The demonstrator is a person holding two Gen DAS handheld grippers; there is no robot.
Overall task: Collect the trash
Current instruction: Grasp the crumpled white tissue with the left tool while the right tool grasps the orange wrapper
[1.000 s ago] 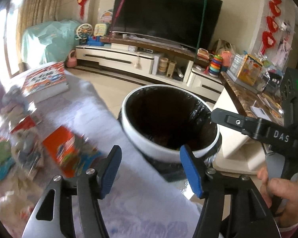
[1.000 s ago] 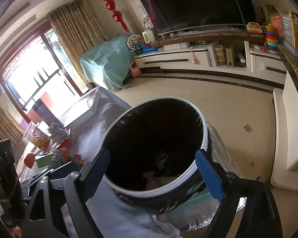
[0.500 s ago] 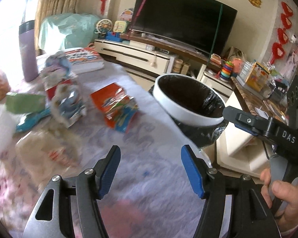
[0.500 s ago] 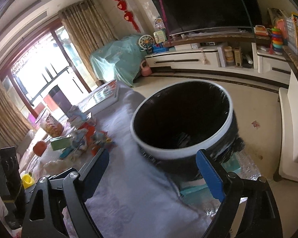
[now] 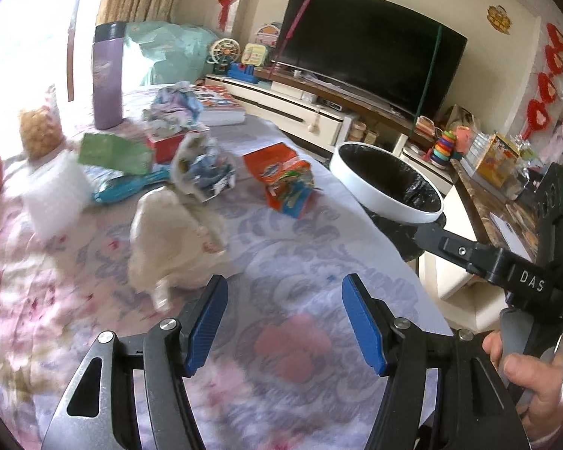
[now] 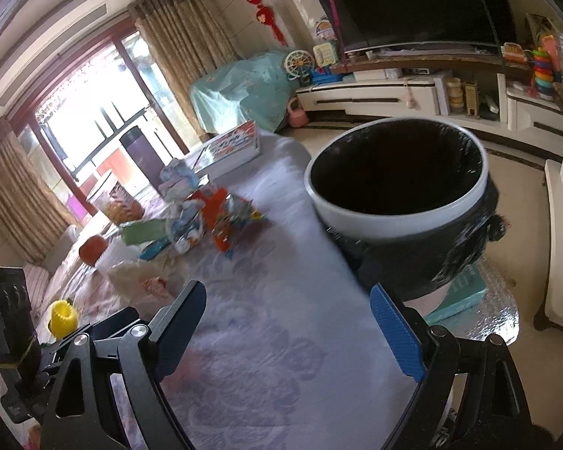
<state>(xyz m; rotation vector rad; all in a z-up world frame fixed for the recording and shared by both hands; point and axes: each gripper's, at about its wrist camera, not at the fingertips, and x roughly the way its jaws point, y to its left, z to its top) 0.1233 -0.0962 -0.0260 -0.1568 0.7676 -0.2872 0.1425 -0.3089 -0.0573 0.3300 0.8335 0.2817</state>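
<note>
Trash lies on the floral tablecloth: a crumpled white bag (image 5: 172, 236), an orange snack wrapper (image 5: 281, 180), a crumpled blue-white wrapper (image 5: 202, 168) and a green packet (image 5: 112, 152). The white-rimmed bin with a black liner (image 5: 386, 191) stands off the table's right edge; it also shows in the right wrist view (image 6: 398, 191). My left gripper (image 5: 285, 322) is open and empty above the cloth, just right of the white bag. My right gripper (image 6: 285, 333) is open and empty over the cloth near the bin. The wrapper pile (image 6: 210, 217) lies to its far left.
A purple flask (image 5: 109, 75), a book (image 5: 217, 105), a snack jar (image 5: 41, 135) and a white roll (image 5: 56, 195) stand on the table. A yellow toy (image 6: 62, 317) sits at the left. TV cabinet and floor lie beyond the table edge.
Both grippers have swung away from above the bin, left and back over the table. The trash pile now lies ahead of the left gripper. Both stayed open.
</note>
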